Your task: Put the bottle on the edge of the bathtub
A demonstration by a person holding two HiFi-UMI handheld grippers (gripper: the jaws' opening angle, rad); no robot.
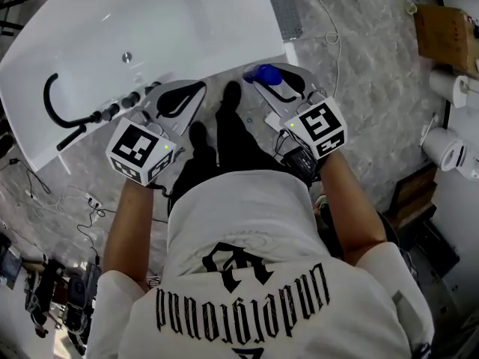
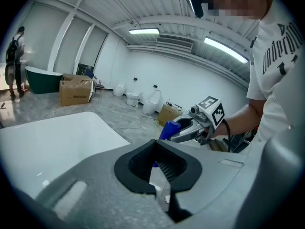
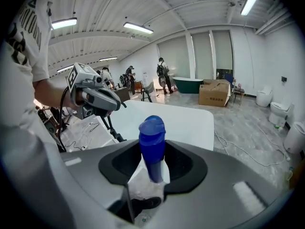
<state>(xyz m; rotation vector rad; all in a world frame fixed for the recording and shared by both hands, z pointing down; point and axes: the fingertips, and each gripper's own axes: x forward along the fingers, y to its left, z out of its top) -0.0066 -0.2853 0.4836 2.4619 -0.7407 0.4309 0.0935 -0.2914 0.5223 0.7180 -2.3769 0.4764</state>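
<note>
Bottle [image 3: 152, 144] between fingers [image 3: 185, 167] of right gripper [image 3: 152, 157]

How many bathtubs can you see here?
2: a white bathtub close by on the floor, and a dark green bathtub far back beside a cardboard box. Others may be hidden.

Bright, even light from long white ceiling strip lights [image 2: 144, 31] glares softly off the glossy white bathtub [image 1: 187, 28] beneath, while fisheye bending darkens the corners.

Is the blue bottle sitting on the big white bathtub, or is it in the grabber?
In the grabber. The right gripper clamps the blue plastic bottle above the floor, beside the white bathtub.
</note>
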